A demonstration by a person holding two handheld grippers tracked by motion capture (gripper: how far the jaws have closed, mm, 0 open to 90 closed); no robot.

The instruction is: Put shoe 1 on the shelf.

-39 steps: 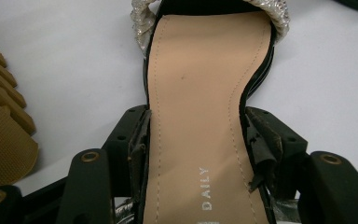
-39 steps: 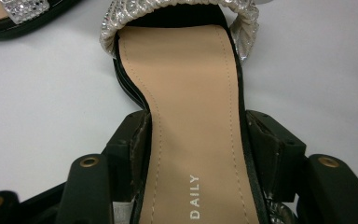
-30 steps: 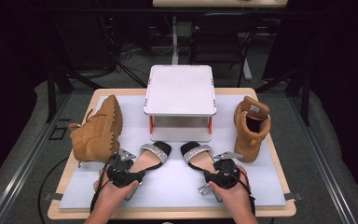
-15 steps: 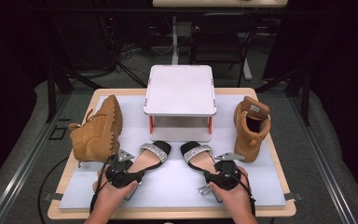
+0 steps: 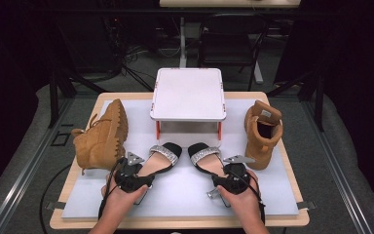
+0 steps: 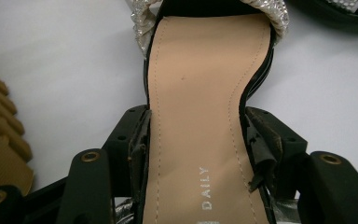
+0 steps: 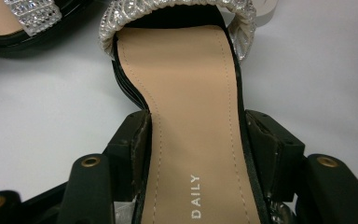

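Observation:
Two black heeled sandals with silver sparkly straps and tan insoles lie side by side on the white mat (image 5: 185,195), toes pointing away. My left gripper (image 5: 143,170) is shut on the left sandal (image 5: 164,156) at its narrow waist. In the left gripper view both pads press the left sandal's (image 6: 205,70) black edges inside the left gripper (image 6: 198,140). My right gripper (image 5: 224,171) grips the right sandal (image 5: 205,156) the same way. In the right gripper view the right gripper (image 7: 196,140) squeezes the right sandal (image 7: 182,70) just behind the strap.
A tan boot (image 5: 102,136) lies on its side at the left, sole toward the sandals. A second tan boot (image 5: 262,131) stands upright at the right. A white low stand (image 5: 187,95) with red legs sits at the back middle. The mat covers a wooden table (image 5: 292,146).

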